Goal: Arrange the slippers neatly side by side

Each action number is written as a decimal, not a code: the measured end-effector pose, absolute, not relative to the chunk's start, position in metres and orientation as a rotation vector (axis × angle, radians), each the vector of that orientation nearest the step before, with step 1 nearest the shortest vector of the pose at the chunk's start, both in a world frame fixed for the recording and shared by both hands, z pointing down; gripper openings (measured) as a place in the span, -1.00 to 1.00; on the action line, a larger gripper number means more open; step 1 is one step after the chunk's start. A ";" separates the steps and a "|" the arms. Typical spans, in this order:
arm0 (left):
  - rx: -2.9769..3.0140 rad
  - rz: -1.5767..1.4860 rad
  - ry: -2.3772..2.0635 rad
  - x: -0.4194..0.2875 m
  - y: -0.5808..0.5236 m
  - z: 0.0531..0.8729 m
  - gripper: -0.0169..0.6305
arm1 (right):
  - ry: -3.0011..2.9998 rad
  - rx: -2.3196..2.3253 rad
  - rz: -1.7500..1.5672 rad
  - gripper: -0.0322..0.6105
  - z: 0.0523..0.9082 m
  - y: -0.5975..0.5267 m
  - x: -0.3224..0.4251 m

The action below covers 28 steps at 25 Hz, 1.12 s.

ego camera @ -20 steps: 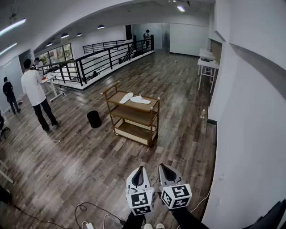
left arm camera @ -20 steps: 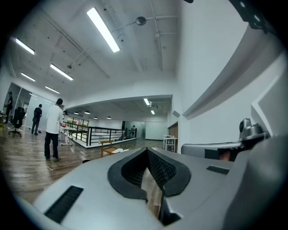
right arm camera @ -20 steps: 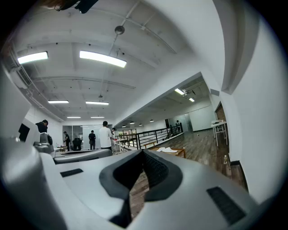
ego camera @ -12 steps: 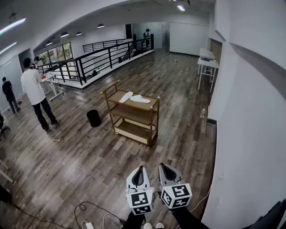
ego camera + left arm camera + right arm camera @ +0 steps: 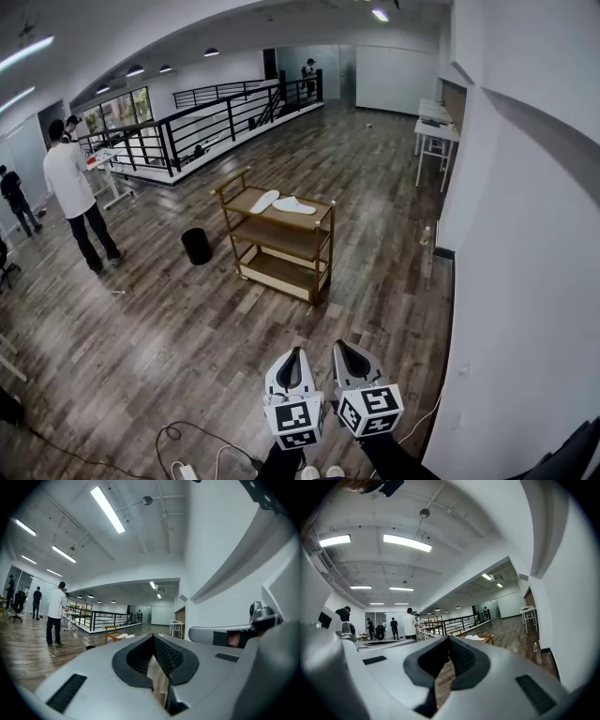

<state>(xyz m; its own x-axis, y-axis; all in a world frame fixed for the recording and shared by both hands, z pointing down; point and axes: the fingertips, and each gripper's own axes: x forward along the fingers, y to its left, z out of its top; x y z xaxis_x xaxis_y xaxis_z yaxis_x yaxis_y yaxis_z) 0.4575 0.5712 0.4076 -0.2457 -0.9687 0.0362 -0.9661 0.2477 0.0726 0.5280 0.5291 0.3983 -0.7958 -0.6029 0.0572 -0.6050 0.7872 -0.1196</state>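
Two white slippers lie on the top shelf of a wooden cart [image 5: 323,220], far ahead in the head view. The left slipper [image 5: 265,202] points slantwise and the right slipper [image 5: 294,206] lies across, their ends close together in a V. Both grippers hang low and near me, well short of the cart. My left gripper [image 5: 292,352] is shut with nothing in it, and my right gripper [image 5: 342,347] beside it is also shut and empty. From the left gripper view the slippers [image 5: 124,635] show small and distant; the right gripper view shows the slippers [image 5: 476,638] too.
A black bin [image 5: 197,247] stands left of the cart. People [image 5: 73,192] stand at far left by a black railing [image 5: 187,131]. White tables [image 5: 436,131] line the right wall, with a bottle [image 5: 427,238] on the floor. Cables [image 5: 187,441] lie near my feet.
Both grippers and the slippers stay as they were. The person at the far left edge has drifted a little further left.
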 end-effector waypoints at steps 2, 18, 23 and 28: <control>1.877 -0.053 -2.422 0.455 0.573 0.409 -0.95 | -2.946 1.006 0.214 -0.90 0.400 0.530 0.528; 1.850 -0.034 -2.398 0.435 0.593 0.421 -0.95 | -2.909 1.020 0.250 -0.90 0.412 0.546 0.512; 1.832 -0.091 -2.382 0.432 0.596 0.430 -0.95 | -2.897 1.017 0.223 -0.90 0.417 0.553 0.508; 1.837 -0.079 -2.346 0.429 0.603 0.445 -0.95 | -2.873 1.034 0.218 -0.90 0.423 0.558 0.502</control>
